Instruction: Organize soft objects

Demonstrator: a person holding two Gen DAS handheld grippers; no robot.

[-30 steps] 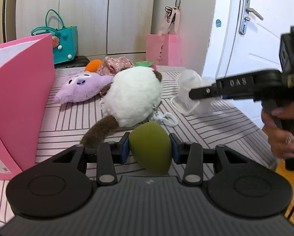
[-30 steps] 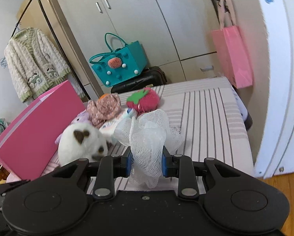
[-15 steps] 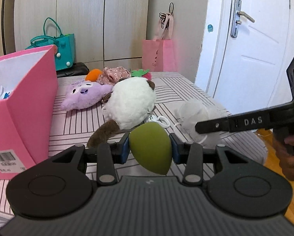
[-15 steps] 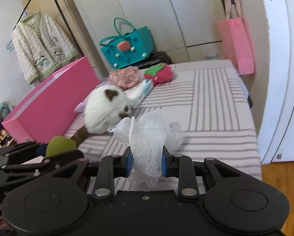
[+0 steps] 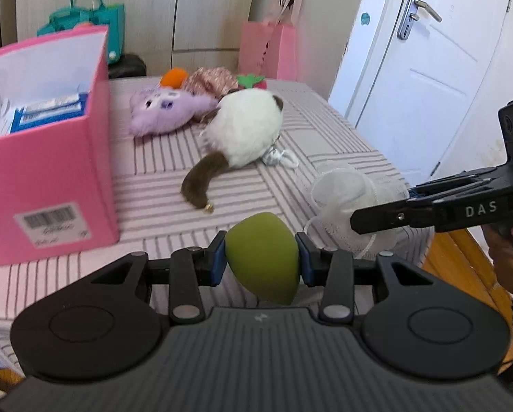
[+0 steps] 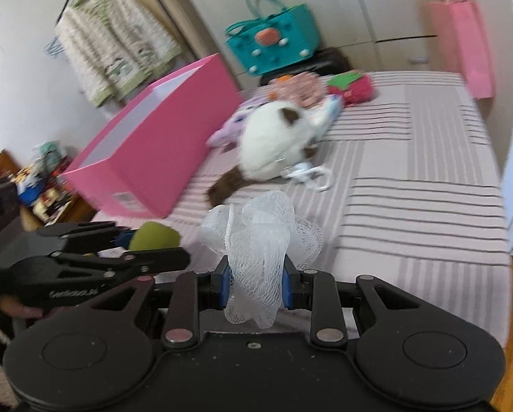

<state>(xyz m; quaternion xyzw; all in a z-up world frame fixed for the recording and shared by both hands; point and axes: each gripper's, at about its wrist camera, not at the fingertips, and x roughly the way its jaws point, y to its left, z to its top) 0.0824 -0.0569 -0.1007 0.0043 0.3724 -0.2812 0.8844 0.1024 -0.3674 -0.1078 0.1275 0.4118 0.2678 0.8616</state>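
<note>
My left gripper (image 5: 261, 262) is shut on a green egg-shaped sponge (image 5: 261, 257), held above the near edge of the striped bed (image 5: 325, 137). My right gripper (image 6: 256, 279) is shut on a white mesh bath pouf (image 6: 261, 237), which also shows in the left wrist view (image 5: 345, 195). The open pink box (image 5: 47, 158) stands on the bed to the left, with blue and white packets inside. A white and brown plush (image 5: 242, 134), a purple plush (image 5: 163, 111), a floral fabric item (image 5: 210, 80) and a strawberry plush (image 5: 253, 80) lie on the bed.
A teal bag (image 6: 273, 39) and a dark case stand behind the bed by the wardrobe. A pink paper bag (image 5: 268, 48) hangs at the wall. A white door (image 5: 428, 68) is to the right. A cardigan (image 6: 115, 41) hangs on a rack at the left.
Both grippers have moved back and up from the bed with their objects. The left view now looks down into the pink box. The right gripper has turned left towards the box.
</note>
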